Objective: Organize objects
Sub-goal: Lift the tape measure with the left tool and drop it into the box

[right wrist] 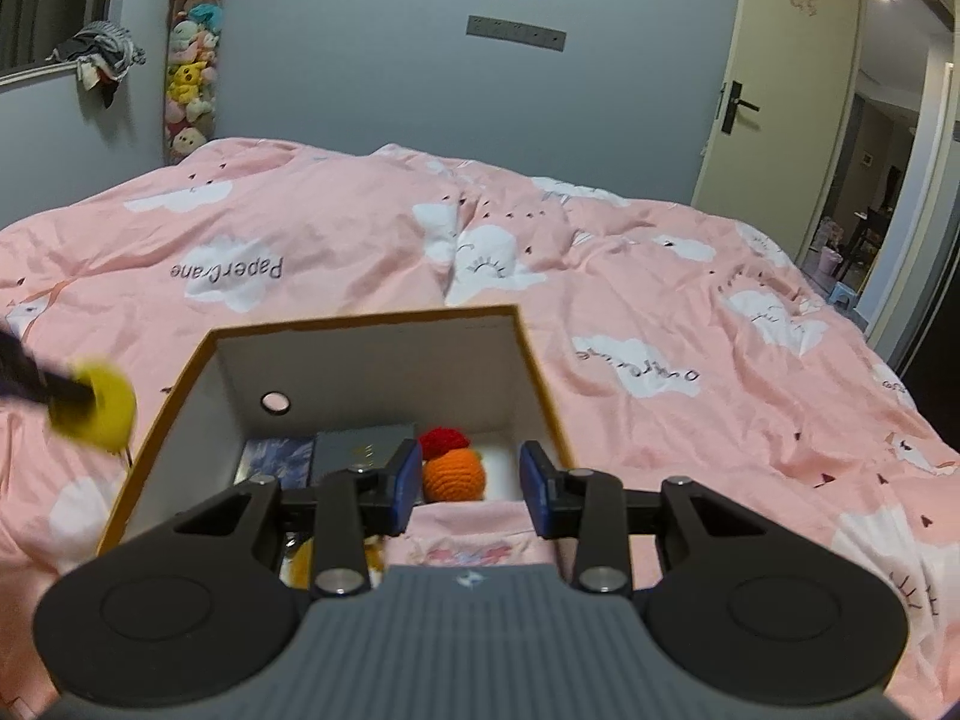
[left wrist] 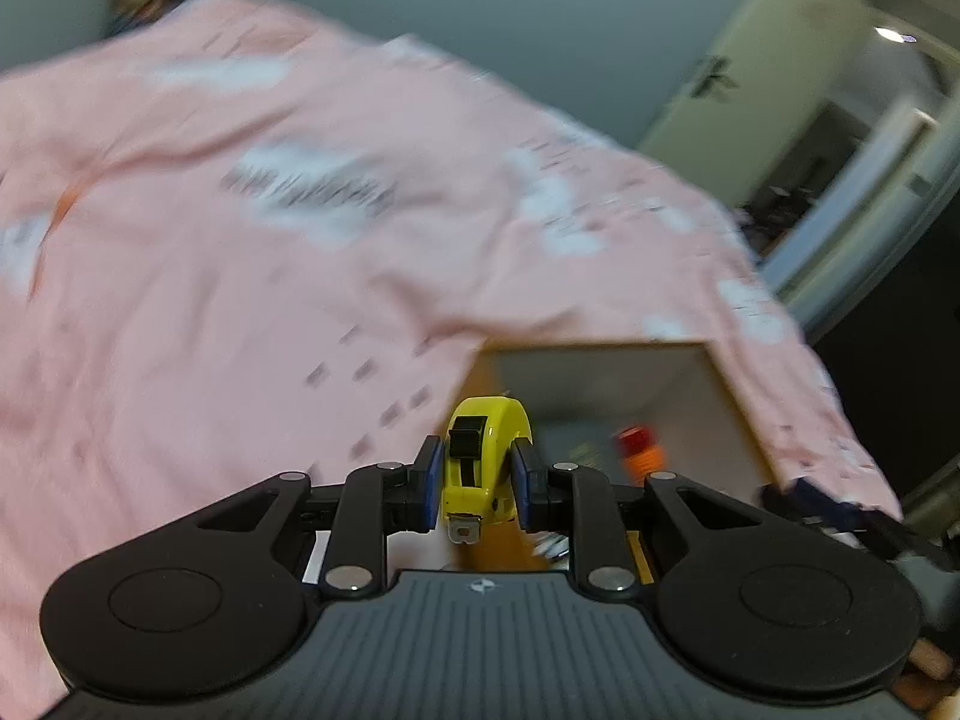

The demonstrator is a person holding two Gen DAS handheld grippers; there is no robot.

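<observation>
My left gripper (left wrist: 477, 449) is shut on a yellow tape measure (left wrist: 480, 468), held above the pink duvet beside an open cardboard box (left wrist: 588, 347). The right wrist view shows that tape measure (right wrist: 102, 408) as a yellow blur left of the box (right wrist: 366, 321). My right gripper (right wrist: 471, 456) hovers over the box's near side with its jaws apart. A pink patterned item (right wrist: 468, 540) fills the gap low between its fingers; whether the pads press on it I cannot tell. Inside the box lie an orange crochet ball (right wrist: 453, 474), a red one (right wrist: 441, 441) and dark flat packs (right wrist: 360, 447).
The box rests on a bed with a pink cloud-print duvet (right wrist: 336, 228). A grey wall with a hanging column of soft toys (right wrist: 192, 60) stands behind the bed. A door (right wrist: 774, 96) stands ajar at the right, with the bed's edge below it.
</observation>
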